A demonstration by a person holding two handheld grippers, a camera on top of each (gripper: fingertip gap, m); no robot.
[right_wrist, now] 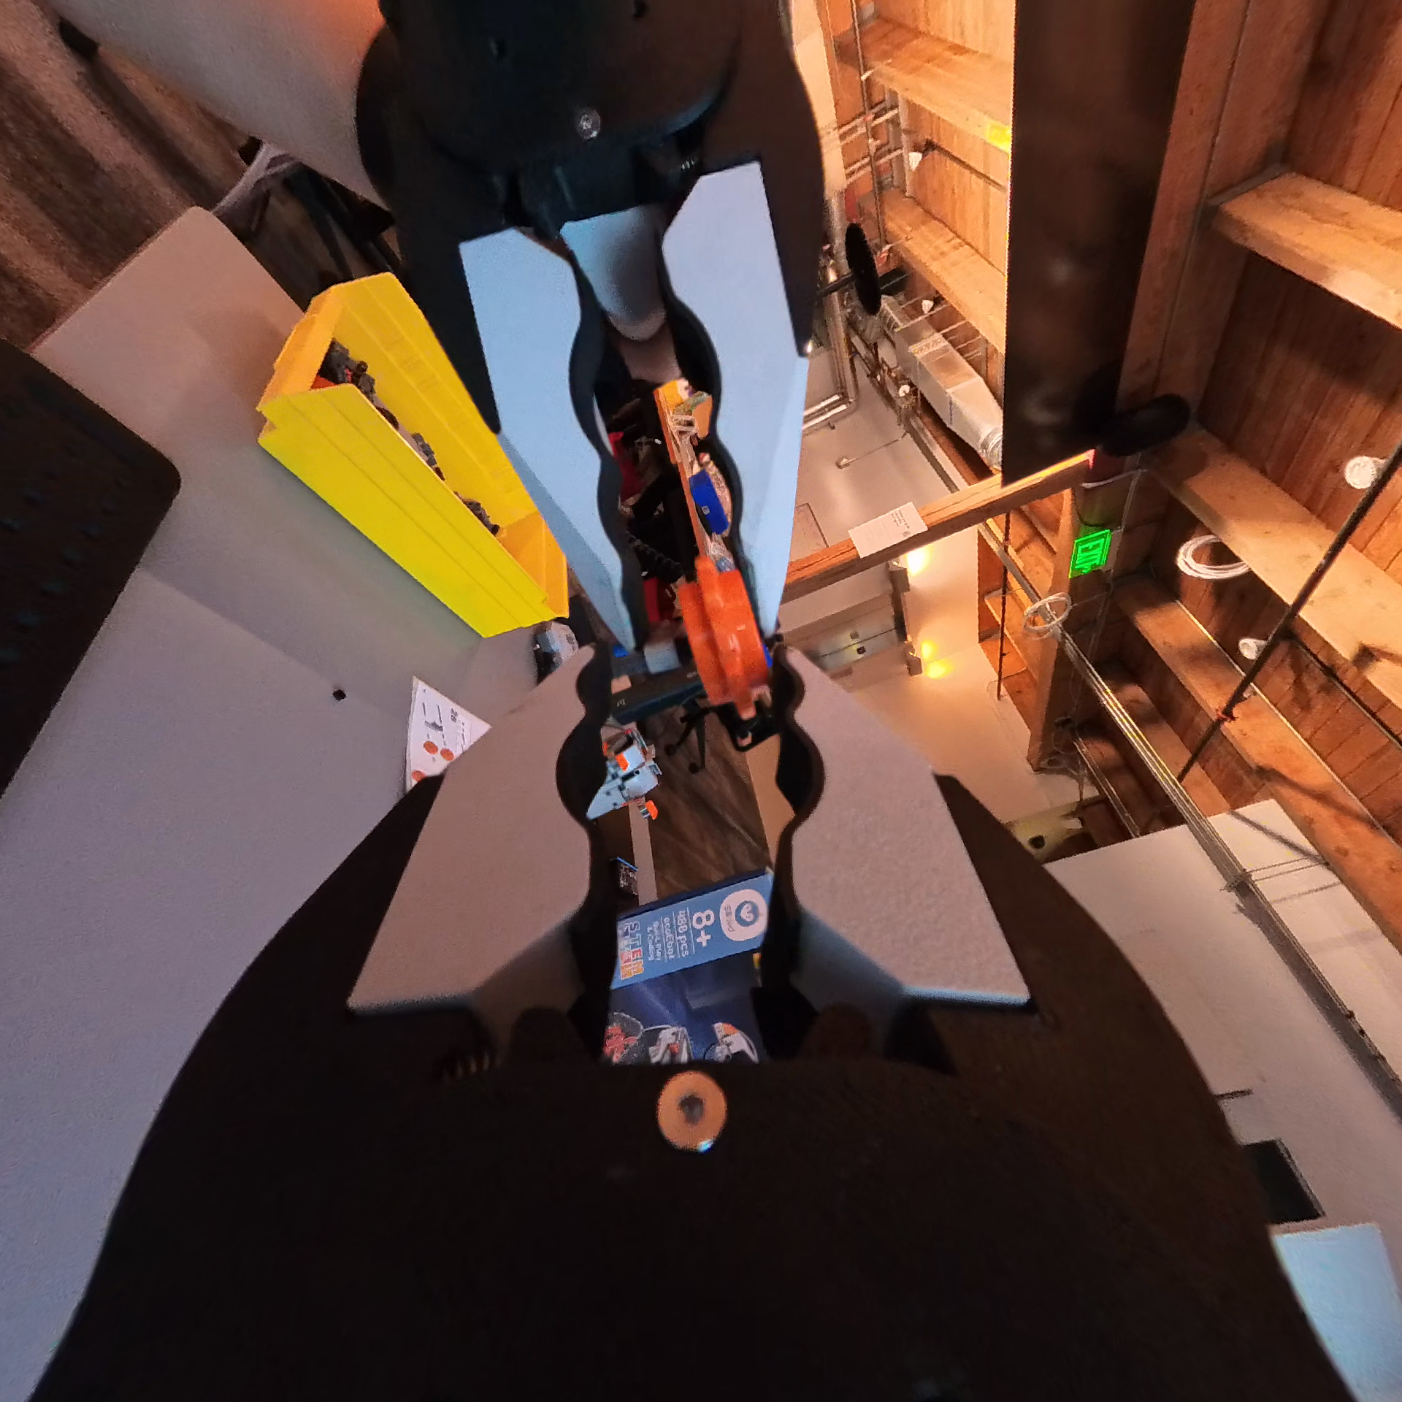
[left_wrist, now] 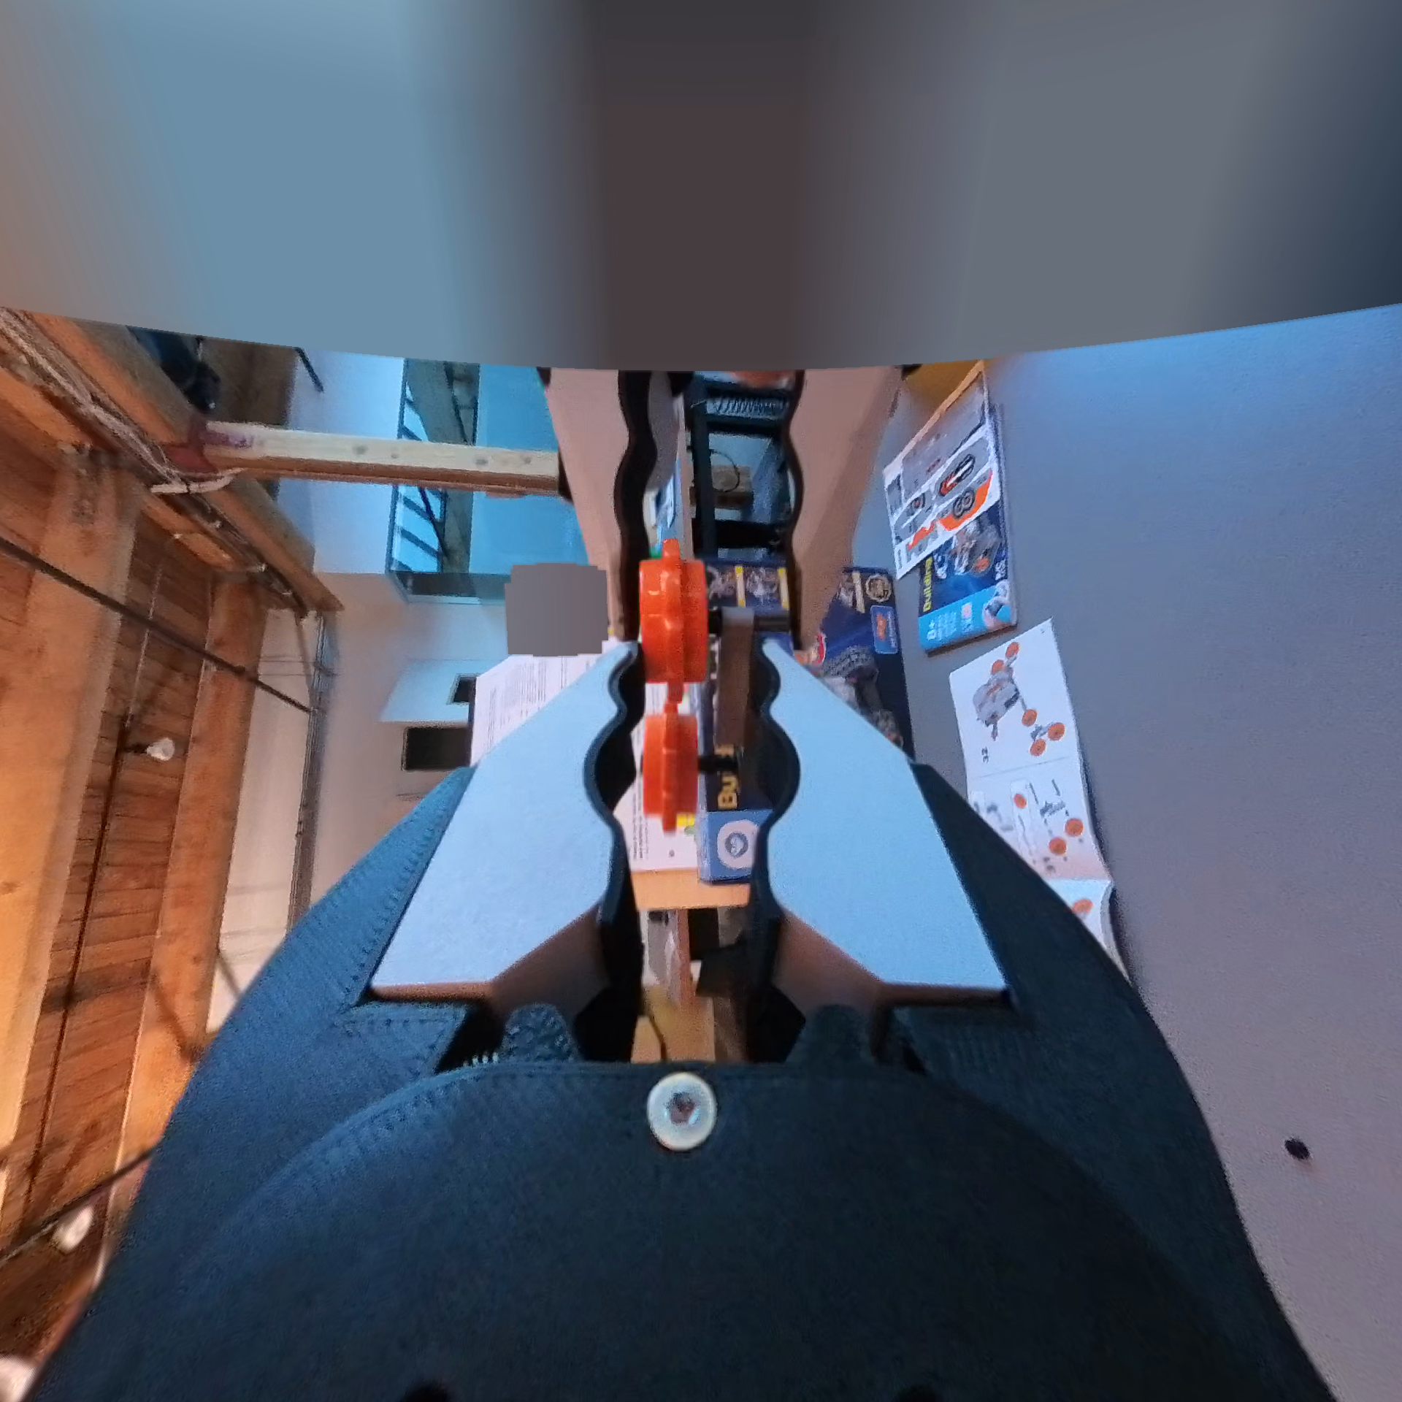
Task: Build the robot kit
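A small assembly of two orange toothed wheels (left_wrist: 671, 683) on black axles, joined by a dark flat link (left_wrist: 734, 683), sits at the centre of the left wrist view, held up between the two claws. In the right wrist view only one orange wheel (right_wrist: 721, 636) shows clearly, at mid-frame. The left claw (left_wrist: 698, 667) is partly closed, its tips flanking the wheels and link; whether the pads actually press them I cannot tell. The right claw (right_wrist: 686, 675) meets it tip to tip, narrowly parted, its right tip against the wheel; a firm grip cannot be confirmed. Both claws have pale, flat-sided fingers with wavy black inner edges on black ribbed printed bodies. Around them the white bench (right_wrist: 227, 759) carries a ridged yellow plastic bin (right_wrist: 410, 470) of dark parts at upper left, a blue kit box (right_wrist: 686, 948) low between the right fingers, and printed instruction sheets (left_wrist: 1016, 728) at the right of the left view.
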